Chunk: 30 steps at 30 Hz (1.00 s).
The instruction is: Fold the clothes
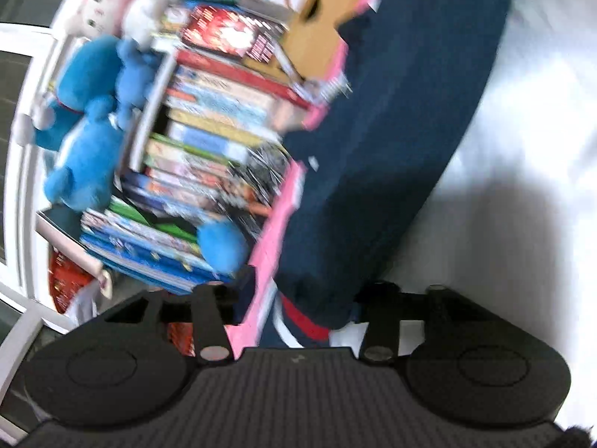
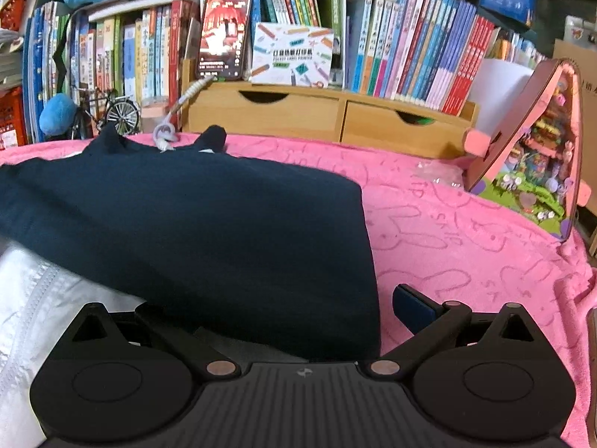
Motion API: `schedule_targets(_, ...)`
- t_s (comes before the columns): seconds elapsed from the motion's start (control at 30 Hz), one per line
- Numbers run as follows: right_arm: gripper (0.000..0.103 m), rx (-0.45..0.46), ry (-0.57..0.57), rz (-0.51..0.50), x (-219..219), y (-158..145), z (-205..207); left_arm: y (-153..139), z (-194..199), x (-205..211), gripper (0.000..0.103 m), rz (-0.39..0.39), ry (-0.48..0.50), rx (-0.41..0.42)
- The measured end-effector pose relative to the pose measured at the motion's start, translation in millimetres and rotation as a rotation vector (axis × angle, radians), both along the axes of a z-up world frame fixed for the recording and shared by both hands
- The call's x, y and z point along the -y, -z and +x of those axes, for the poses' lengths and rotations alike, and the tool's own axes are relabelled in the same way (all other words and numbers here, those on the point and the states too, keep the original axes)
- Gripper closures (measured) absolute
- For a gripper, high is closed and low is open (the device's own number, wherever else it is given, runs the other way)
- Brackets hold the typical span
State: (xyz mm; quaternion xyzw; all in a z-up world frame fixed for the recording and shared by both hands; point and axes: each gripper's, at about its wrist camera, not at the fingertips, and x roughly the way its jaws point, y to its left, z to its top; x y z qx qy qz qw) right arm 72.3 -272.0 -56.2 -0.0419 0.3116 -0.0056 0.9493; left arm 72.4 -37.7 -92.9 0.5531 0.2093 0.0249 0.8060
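In the blurred, rolled left wrist view a navy garment runs from the top right down to my left gripper. Its red-and-white striped hem lies between the fingers, with a strip of pink showing beside the left finger, so the pads do not clamp it. White cloth lies beside the garment. In the right wrist view the navy garment lies spread over a pink blanket and white cloth. My right gripper stands wide open over the garment's near corner, its left finger partly hidden by the cloth.
Behind the blanket stand a wooden drawer box, a propped phone, rows of books and a toy bicycle. A pink toy house sits at the right edge. Blue plush toys hang by the bookshelf.
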Motion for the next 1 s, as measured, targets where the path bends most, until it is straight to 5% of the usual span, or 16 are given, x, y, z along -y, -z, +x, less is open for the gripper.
schedule_targets(0.17, 0.000, -0.026, 0.016, 0.037, 6.6, 1.4, 2.9, -9.3, -4.6, -13.0, 0.009, -0.032, -0.049, 0.030)
schedule_targets(0.37, 0.000, -0.040, 0.023, 0.033, 5.7, 3.5, 3.5, -22.9, -18.7, -48.4, 0.000, -0.053, -0.091, -0.061)
schedule_targets(0.43, 0.000, -0.041, 0.022, 0.029, 5.1, 3.9, 4.0, -30.8, -20.8, -62.0, 0.000, -0.137, -0.130, -0.101)
schedule_targets(0.53, 0.000, -0.045, 0.026, 0.047, 8.5, 4.0, 4.5, -52.6, -18.0, -83.7, 0.000, -0.381, -0.199, -0.168)
schedule_targets(0.7, 0.000, -0.033, 0.136, 0.209, 39.8, 5.1, 4.2, -94.9, -14.8, -125.1, 0.000, -0.985, -0.209, -0.276)
schedule_targets(0.8, 0.000, 0.053, 0.207, 0.441, 77.6, 6.9, -7.3, -102.7, -18.6, -144.9, 0.000, -1.173, -0.236, -0.272)
schedule_targets(0.87, 0.000, 0.070, 0.226, 0.482, 87.6, 7.6, -11.1, -102.0, -21.1, -156.6, 0.000, -1.250, -0.268, -0.276)
schedule_targets(1.0, 0.000, -0.108, 0.035, 0.159, 59.1, 0.6, -7.2, -97.3, -32.8, -163.4, 0.000, -1.346, -0.260, -0.266)
